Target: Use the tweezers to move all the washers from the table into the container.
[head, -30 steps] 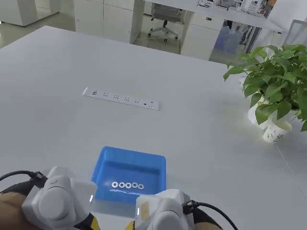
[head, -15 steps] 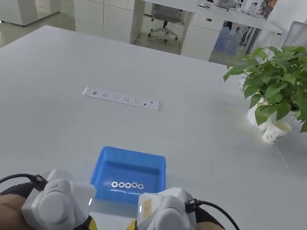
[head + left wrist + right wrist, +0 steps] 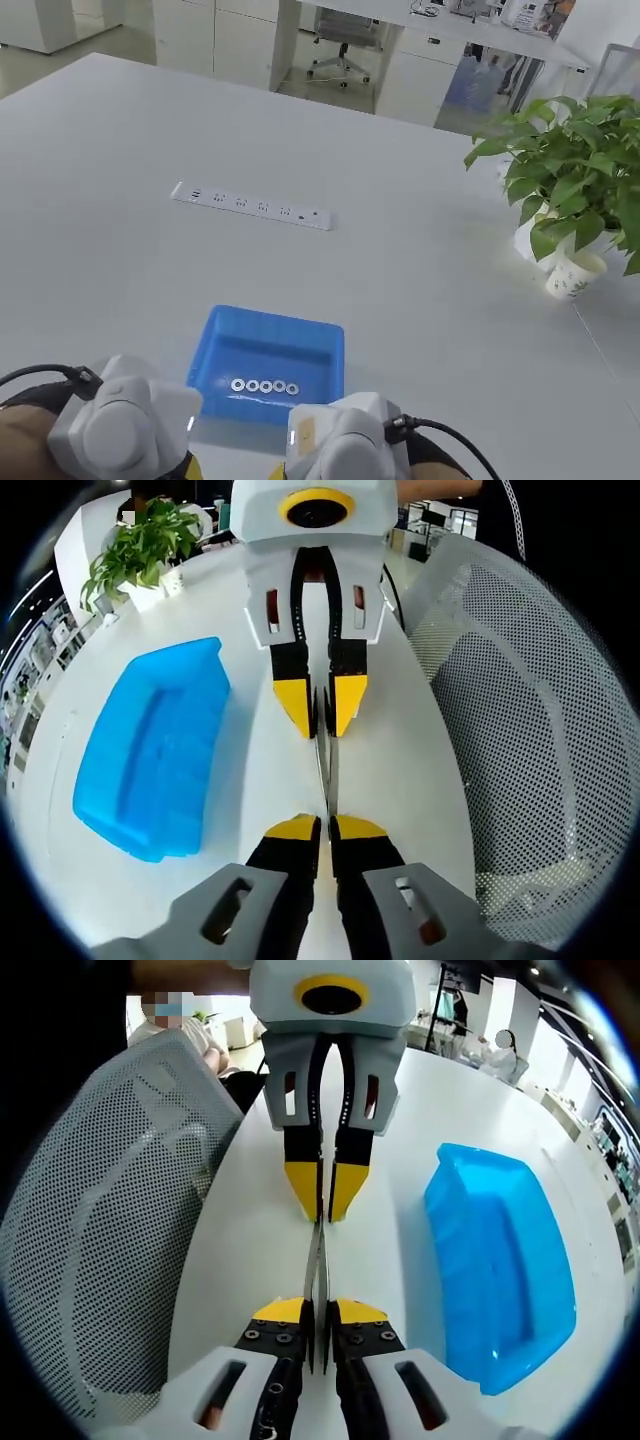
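A blue container (image 3: 225,345) sits near the table's front edge, and several washers (image 3: 265,386) lie in a row inside it. The left gripper (image 3: 125,432) and the right gripper (image 3: 340,447) hang just in front of the container, tips hidden below the frame. In the left gripper view, my left gripper (image 3: 325,828) is shut on thin metal tweezers (image 3: 326,765), and the right gripper (image 3: 322,715) faces it, shut on the other end. The right gripper view has my right gripper (image 3: 318,1310) shut on the tweezers (image 3: 317,1250), opposite the left gripper (image 3: 322,1200). The container (image 3: 150,750) (image 3: 500,1260) lies beside them.
A white power strip (image 3: 250,207) lies mid-table. A potted plant (image 3: 580,180) and a paper cup (image 3: 562,272) stand at the right edge. A mesh chair back (image 3: 520,730) (image 3: 100,1230) is close behind the table's near edge.
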Demonstrator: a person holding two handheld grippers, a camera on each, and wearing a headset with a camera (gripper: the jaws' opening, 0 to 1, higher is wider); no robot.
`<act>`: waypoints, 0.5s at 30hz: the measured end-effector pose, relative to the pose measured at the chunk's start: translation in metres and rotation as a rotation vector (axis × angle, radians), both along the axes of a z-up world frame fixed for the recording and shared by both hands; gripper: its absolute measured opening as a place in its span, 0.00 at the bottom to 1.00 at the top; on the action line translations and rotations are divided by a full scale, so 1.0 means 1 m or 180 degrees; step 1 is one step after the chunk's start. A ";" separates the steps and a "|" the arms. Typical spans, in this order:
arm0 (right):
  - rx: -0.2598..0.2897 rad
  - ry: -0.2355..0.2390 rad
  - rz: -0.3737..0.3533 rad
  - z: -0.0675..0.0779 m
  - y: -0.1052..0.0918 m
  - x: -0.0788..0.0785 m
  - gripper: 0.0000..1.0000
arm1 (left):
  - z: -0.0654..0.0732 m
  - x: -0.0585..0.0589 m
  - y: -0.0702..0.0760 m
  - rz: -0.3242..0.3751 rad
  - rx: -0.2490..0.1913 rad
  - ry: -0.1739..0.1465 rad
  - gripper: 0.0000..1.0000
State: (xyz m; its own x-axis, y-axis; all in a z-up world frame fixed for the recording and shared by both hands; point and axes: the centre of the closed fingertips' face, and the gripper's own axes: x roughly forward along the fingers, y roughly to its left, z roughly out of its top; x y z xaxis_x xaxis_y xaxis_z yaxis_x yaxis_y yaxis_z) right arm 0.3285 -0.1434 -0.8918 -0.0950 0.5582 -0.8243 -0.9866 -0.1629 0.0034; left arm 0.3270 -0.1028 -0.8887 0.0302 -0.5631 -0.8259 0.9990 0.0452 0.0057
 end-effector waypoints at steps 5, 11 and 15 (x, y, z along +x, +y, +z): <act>0.0016 0.0009 -0.0018 0.001 0.000 0.000 0.11 | 0.000 0.001 0.001 -0.0002 0.0007 0.0009 0.09; 0.0031 -0.0020 -0.0023 0.001 0.001 0.001 0.11 | 0.000 0.000 0.001 0.0008 0.0017 0.0010 0.11; 0.0091 -0.0037 -0.0064 0.004 0.002 0.004 0.14 | 0.002 0.001 0.004 0.0050 -0.0001 -0.0001 0.14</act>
State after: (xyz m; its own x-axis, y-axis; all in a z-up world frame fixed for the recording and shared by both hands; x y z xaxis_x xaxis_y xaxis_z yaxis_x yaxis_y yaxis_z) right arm 0.3326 -0.1413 -0.8876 -0.0741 0.5832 -0.8089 -0.9897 -0.1429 -0.0124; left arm 0.3283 -0.0989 -0.8868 0.0393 -0.5628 -0.8256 0.9981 0.0610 0.0059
